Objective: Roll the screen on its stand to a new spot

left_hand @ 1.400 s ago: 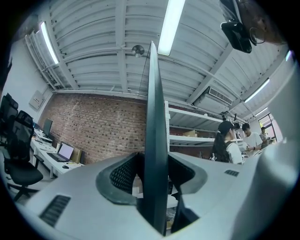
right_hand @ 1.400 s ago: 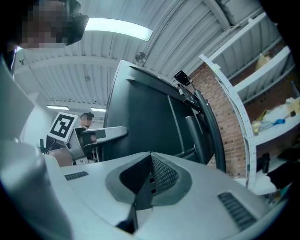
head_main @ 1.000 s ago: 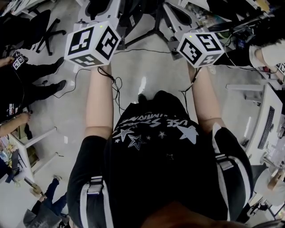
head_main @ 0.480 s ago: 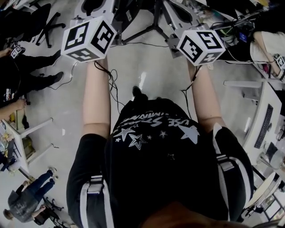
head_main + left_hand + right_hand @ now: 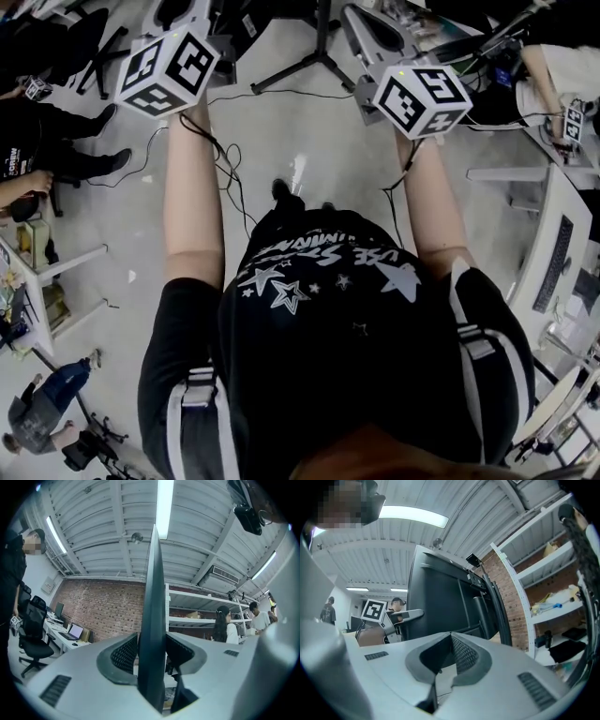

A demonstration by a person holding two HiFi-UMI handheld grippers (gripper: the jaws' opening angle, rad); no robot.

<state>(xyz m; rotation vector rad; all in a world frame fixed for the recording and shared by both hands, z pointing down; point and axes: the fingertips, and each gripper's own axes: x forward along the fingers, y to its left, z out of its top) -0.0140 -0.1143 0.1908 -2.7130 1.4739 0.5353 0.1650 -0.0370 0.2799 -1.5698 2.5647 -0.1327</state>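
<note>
In the left gripper view the black screen [image 5: 153, 620] stands edge-on between the jaws of my left gripper [image 5: 152, 667], which is shut on that edge. From the right gripper view I see the screen's dark back [image 5: 440, 597] and its stand column [image 5: 490, 606]. A thin dark edge of the screen runs down between the jaws of my right gripper [image 5: 440, 670], which grip it. Across the screen, the left gripper's marker cube [image 5: 372, 611] shows. In the head view both cubes, the left one [image 5: 169, 70] and the right one [image 5: 422, 98], are held out ahead. The stand's black legs [image 5: 314, 58] lie between them on the floor.
Loose cables [image 5: 225, 169] trail over the pale floor under my arms. A white desk with a keyboard [image 5: 558, 244] stands close on the right, a small white table [image 5: 56, 272] on the left. People [image 5: 37, 141] sit at the left. Shelving [image 5: 201, 606] and a brick wall [image 5: 103, 606] lie ahead.
My left gripper has swung left and farther out, while the right one has barely moved in the frame. The floor and the people at the left have shifted under me.
</note>
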